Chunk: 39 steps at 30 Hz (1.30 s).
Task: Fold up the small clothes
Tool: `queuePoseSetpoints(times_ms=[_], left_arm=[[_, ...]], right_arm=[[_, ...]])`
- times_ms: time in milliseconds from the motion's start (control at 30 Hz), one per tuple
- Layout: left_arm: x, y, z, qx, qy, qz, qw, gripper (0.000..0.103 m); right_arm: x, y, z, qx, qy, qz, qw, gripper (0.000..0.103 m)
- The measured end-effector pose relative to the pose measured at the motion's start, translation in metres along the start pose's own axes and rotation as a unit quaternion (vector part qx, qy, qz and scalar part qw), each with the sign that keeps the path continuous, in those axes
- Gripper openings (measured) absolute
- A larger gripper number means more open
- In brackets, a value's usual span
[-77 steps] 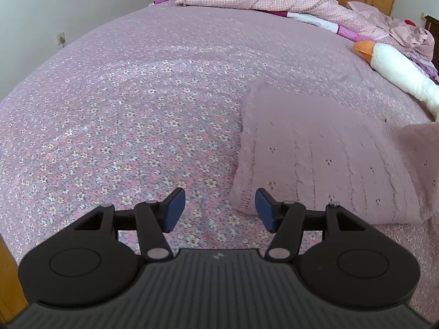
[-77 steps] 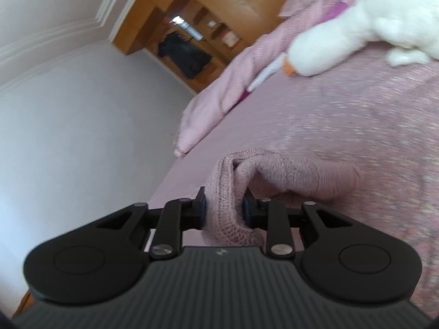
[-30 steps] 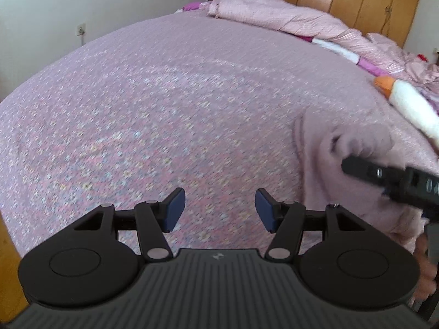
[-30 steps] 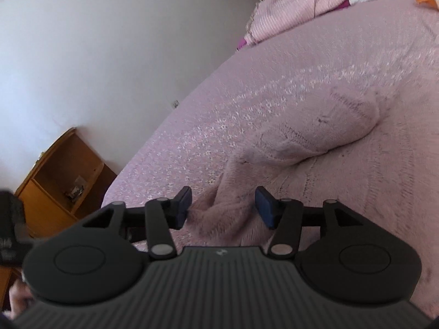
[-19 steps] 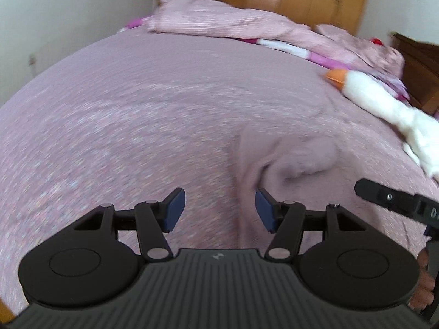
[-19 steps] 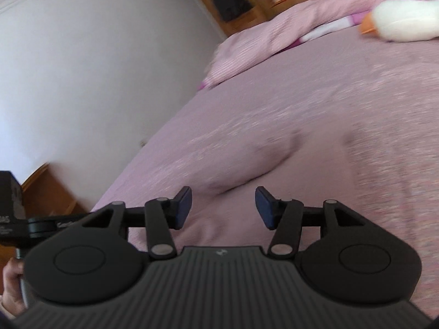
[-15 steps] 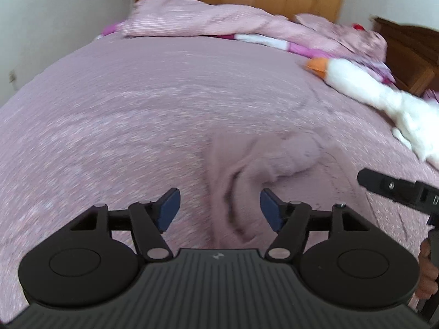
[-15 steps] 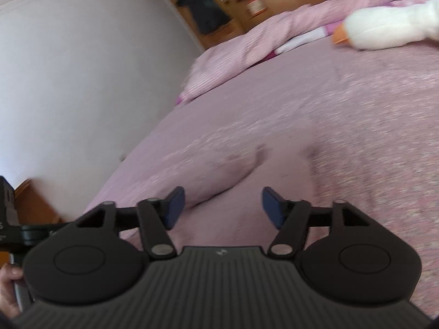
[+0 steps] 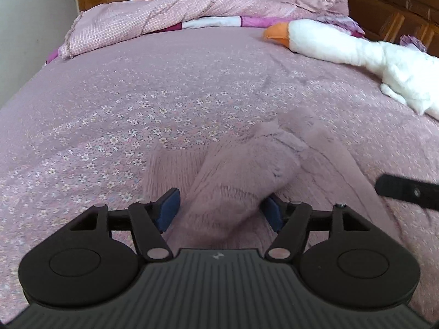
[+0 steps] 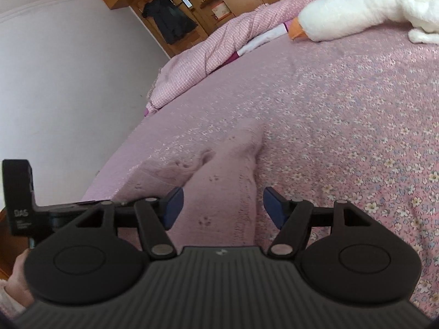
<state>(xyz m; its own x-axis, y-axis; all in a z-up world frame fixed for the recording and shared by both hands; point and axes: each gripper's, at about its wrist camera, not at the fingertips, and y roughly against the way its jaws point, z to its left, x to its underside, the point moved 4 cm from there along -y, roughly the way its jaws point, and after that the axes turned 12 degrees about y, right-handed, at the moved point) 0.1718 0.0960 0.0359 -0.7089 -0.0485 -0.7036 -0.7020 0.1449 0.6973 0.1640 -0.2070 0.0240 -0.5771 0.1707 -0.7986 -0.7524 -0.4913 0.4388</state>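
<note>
Soft, light pink knit sweater (image 9: 247,170), likely limp and stretchy, best pinched at a hem edge or sleeve cuff; eyelet-patterned, sleeve folded across the body. Lying low and centre in both views on the floral bed (image 9: 137,104). Left hand-held gripper (image 9: 221,209) spread apart astride the sleeve; right hand-held gripper (image 10: 222,205) likewise apart, gripping nothing.

The bed (image 9: 137,104), covered in a pink floral sheet, carried a pink knitted garment (image 9: 247,164) lying rumpled near its front, a white plush goose (image 9: 343,44) at right, and a bunched pink quilt (image 9: 153,19) at the far end.
</note>
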Motion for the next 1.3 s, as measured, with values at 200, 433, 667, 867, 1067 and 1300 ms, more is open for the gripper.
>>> queuePoseSetpoints(times_ms=[200, 433, 667, 867, 1067, 1300], left_arm=[[-0.007, -0.006, 0.038, -0.032, 0.104, -0.036, 0.9934, 0.028], [-0.001, -0.021, 0.080, -0.038, 0.184, -0.023, 0.9819, 0.035], [0.008, -0.009, 0.082, -0.033, 0.177, -0.014, 0.9835, 0.053], [0.027, 0.027, 0.074, 0.018, 0.160, 0.015, 0.9869, 0.066], [0.056, 0.033, 0.078, -0.034, 0.129, 0.021, 0.9909, 0.078], [0.057, 0.037, 0.099, -0.010, 0.204, 0.030, 0.9785, 0.080]], right_arm=[[0.008, -0.016, 0.000, -0.030, -0.008, 0.017, 0.999, 0.068], [0.013, -0.025, 0.020, -0.030, 0.047, 0.020, 0.998, 0.067], [0.011, -0.029, 0.022, -0.027, 0.071, 0.028, 0.997, 0.068], [0.014, -0.030, 0.030, -0.031, 0.095, 0.032, 0.995, 0.068], [0.016, -0.029, 0.056, -0.025, 0.154, 0.042, 0.987, 0.068], [0.016, -0.026, 0.032, -0.015, 0.104, 0.061, 0.993, 0.072]])
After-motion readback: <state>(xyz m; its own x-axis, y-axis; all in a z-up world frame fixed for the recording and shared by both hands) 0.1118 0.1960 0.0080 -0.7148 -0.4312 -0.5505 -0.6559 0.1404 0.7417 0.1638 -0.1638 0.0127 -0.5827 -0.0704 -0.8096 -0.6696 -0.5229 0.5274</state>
